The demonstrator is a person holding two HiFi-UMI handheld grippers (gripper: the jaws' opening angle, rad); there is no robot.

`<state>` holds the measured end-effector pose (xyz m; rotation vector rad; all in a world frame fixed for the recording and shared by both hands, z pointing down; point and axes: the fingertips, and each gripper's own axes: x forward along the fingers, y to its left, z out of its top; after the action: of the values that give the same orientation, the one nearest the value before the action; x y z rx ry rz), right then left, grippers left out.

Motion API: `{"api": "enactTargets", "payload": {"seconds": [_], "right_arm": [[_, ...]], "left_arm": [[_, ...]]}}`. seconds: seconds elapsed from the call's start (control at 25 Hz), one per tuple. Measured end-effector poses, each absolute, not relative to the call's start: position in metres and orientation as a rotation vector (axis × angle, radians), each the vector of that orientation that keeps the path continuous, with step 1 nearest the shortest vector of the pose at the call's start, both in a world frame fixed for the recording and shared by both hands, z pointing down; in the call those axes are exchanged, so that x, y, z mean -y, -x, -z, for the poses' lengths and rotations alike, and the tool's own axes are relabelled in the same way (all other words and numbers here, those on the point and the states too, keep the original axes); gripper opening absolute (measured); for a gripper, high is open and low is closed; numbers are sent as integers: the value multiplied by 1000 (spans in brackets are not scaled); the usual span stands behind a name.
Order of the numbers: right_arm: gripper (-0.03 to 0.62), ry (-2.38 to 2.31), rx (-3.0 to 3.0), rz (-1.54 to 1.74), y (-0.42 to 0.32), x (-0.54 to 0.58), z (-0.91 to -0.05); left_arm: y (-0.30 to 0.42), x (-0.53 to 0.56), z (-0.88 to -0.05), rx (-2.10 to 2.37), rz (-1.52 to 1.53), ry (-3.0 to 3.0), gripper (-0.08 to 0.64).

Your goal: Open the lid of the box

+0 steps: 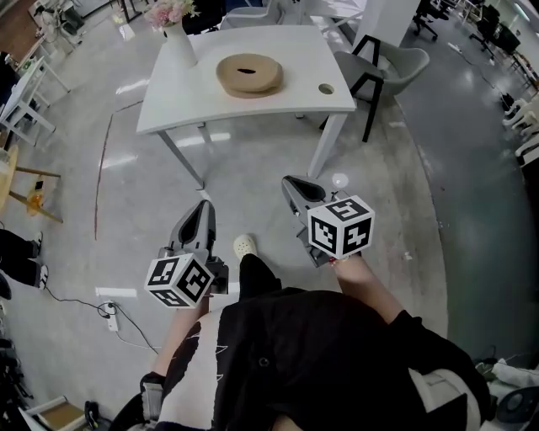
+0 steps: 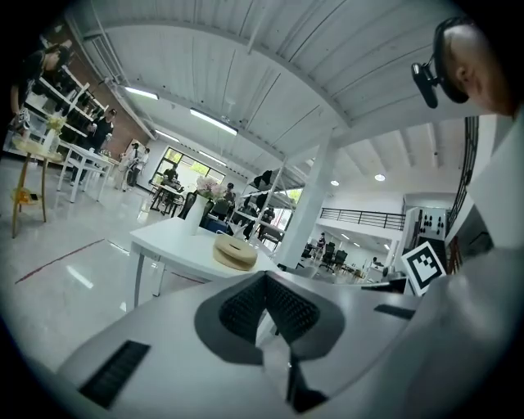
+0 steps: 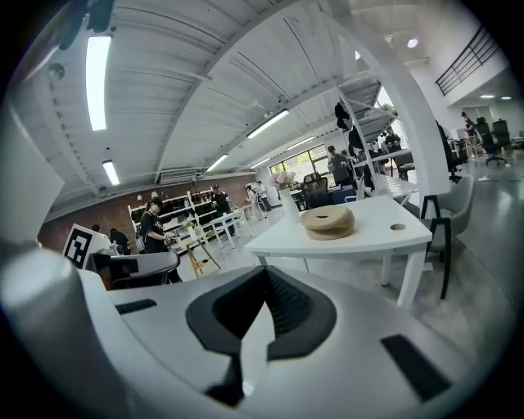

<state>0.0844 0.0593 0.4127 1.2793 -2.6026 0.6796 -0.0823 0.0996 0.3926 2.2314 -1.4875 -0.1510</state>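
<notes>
Well, my left claw and right claw are pinched together, empty; I should near the round tan box on the white table, then spread them around its lid.

Shows a white table at upper centre, with a white vase of pink flowers on its left end. Has a grey chair just right of it, a power strip at lower left.
</notes>
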Motion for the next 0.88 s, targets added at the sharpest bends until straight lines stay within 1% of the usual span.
{"api": "enactTargets", "payload": {"seconds": [0.88], "right_arm": [[5,-1385,2547,-752,-59,113,-418]], "left_arm": [[112,91,-385,1413,105,-2289,11]]}}
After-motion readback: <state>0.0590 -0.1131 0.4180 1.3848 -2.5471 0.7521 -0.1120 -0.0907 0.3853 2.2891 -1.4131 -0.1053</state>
